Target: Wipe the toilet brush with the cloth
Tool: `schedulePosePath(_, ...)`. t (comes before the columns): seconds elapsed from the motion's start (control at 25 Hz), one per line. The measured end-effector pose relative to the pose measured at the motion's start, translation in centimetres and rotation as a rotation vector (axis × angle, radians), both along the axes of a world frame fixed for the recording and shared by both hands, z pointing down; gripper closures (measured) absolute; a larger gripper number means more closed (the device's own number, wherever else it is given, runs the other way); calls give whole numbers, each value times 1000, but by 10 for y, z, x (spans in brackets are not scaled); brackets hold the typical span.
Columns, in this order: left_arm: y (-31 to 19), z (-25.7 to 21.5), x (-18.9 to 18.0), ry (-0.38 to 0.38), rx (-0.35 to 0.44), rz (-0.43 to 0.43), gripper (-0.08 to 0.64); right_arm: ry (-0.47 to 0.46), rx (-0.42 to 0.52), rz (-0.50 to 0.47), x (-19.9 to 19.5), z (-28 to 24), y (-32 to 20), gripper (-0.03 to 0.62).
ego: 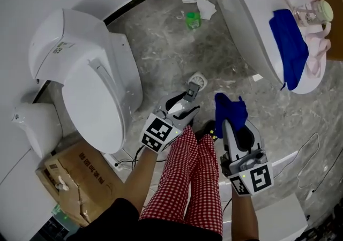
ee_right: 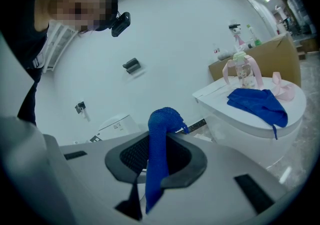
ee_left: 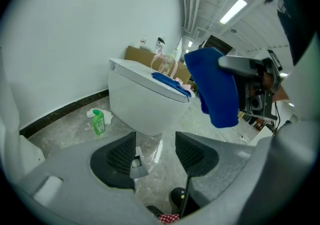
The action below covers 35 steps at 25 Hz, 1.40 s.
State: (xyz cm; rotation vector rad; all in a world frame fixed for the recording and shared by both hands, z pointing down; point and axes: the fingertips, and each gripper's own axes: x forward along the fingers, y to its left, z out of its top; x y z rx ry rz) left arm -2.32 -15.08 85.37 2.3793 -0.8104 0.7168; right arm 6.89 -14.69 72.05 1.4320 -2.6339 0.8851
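My right gripper (ego: 231,121) is shut on a blue cloth (ego: 229,107), which bunches above the jaws and hangs down between them (ee_right: 156,159). In the left gripper view the same cloth (ee_left: 214,88) dangles at the upper right. My left gripper (ego: 188,98) is open over the marble floor, with nothing between its jaws (ee_left: 156,151). A small white and grey object (ego: 197,80) lies on the floor just beyond its tips, and shows by the left jaw (ee_left: 137,166). I cannot tell whether it is part of the toilet brush. A second blue cloth (ego: 289,46) lies on a toilet lid.
A white toilet (ego: 88,82) stands at the left and another (ego: 252,25) at the upper right, carrying a pink item and a bottle (ego: 312,12). A green bottle (ego: 193,19) and tissues (ego: 199,3) lie on the floor. A cardboard box (ego: 75,181) sits at the lower left. Cables (ego: 311,151) run at the right.
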Motion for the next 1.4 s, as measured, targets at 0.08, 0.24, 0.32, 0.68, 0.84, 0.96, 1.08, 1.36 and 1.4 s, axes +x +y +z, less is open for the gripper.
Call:
schedulePosePath(0.08, -2, 9, 0, -9, -13, -7, 328, -1, -5, -4, 2, 1, 0, 523)
schedulePosePath(0.24, -7, 27, -3, -25, -47, -37, 328, 6, -21, -2, 8, 6, 1, 523)
schedulePosePath(0.32, -7, 35, -5, -36, -68, -47, 328, 11, -29, 0, 10, 8, 0, 523)
schedulePosePath(0.68, -12, 69, -6, -113, -152, -61, 328, 4, -39, -4, 15, 13, -10, 523)
schedulePosePath(0.84, -11, 87, -5, -175, -199, -35, 328, 1, -44, -2, 19, 14, -14, 523)
schedulePosePath(0.96, -11, 99, -7, -224, -236, -34, 328, 4, -52, 1, 24, 16, -16, 523)
schedulePosePath(1.08, -13, 109, -9, -274, -266, -30, 328, 4, -57, 10, 28, 17, -16, 523)
schedulePosePath(1.36, -12, 126, -4, -378, -334, 15, 328, 2, -77, 24, 34, 20, -13, 523)
schedulePosePath(1.4, -12, 128, -3, -385, -342, 15, 328, 0, -79, 25, 34, 21, -12, 523)
